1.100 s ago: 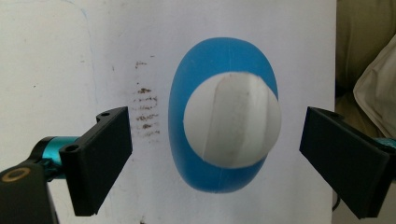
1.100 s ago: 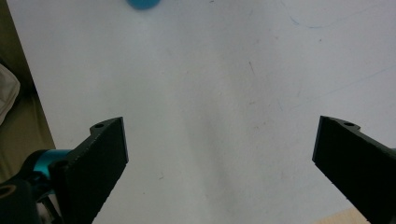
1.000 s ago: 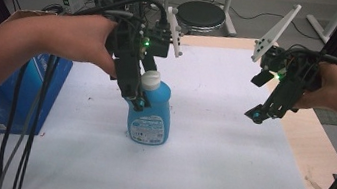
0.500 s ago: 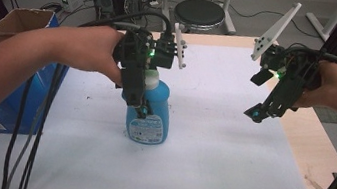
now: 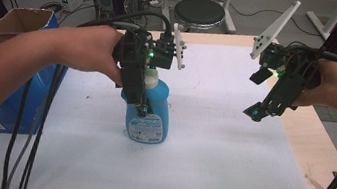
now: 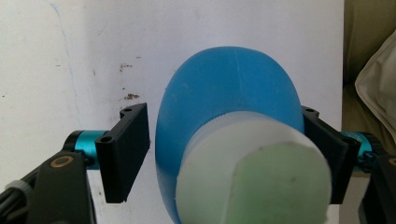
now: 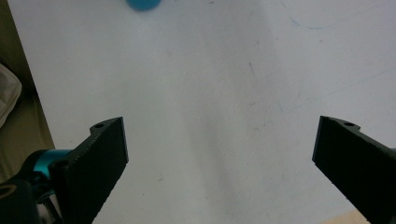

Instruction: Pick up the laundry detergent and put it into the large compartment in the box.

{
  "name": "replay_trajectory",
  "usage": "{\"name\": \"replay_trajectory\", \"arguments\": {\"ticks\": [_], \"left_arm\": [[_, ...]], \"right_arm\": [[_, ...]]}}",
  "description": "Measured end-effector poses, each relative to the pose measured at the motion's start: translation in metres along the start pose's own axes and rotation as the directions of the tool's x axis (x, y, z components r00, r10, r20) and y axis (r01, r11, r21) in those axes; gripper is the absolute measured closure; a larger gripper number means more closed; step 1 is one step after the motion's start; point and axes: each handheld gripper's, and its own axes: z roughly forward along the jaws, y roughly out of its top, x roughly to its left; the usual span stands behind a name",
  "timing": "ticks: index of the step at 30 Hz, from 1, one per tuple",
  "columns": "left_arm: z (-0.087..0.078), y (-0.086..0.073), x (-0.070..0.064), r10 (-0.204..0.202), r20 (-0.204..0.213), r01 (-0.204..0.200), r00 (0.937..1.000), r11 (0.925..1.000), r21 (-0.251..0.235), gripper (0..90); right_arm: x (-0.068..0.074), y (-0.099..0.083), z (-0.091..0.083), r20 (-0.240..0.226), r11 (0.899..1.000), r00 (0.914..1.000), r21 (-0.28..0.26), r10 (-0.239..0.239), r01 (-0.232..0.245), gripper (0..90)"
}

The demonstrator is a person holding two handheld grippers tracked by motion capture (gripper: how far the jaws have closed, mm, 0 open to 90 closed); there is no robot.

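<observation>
Blue bottle stands upright on the white table, white cap on, directly under the left gripper. That gripper comes straight down over the cap, jaws apart and straddling the bottle's shoulders; one jaw looks against the plastic, the other shows a gap, so probably lining up a grab, not clamped yet. Right gripper hangs well off to the side, jaws wide apart over bare table, likely waiting. Label text too small to read; bottle's lower body hidden in the left gripper view.
</observation>
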Motion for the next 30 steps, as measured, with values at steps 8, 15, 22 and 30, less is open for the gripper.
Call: {"name": "replay_trajectory", "arguments": {"ticks": [8,15,22,30], "left_arm": [[-0.0002,0.0,0.0004,0.006,0.006,-0.006,1.0,1.0,-0.005,29.9],[0.0002,0.0004,0.0004,0.004,0.012,-0.004,0.9999,1.0,-0.004,34.4],[-0.0003,0.0003,0.0,0.007,0.012,-0.007,0.9999,0.9999,-0.008,37.6],[-0.004,-0.0004,-0.0029,-0.001,0.001,0.001,1.0,0.9999,0.011,37.8]], "right_arm": [[-0.0001,0.0,-0.0003,-0.001,1.0,1.0,-0.002,-0.001,0.001,2.4],[0.0006,0.0007,-0.0001,-0.003,1.0,1.0,-0.003,-0.002,0.002,2.4],[0.0005,0.001,0.0,-0.006,1.0,1.0,0.0,-0.003,0.003,2.4],[0.0019,0.0015,-0.0008,-0.006,1.0,1.0,-0.004,-0.006,0.006,2.5]]}}
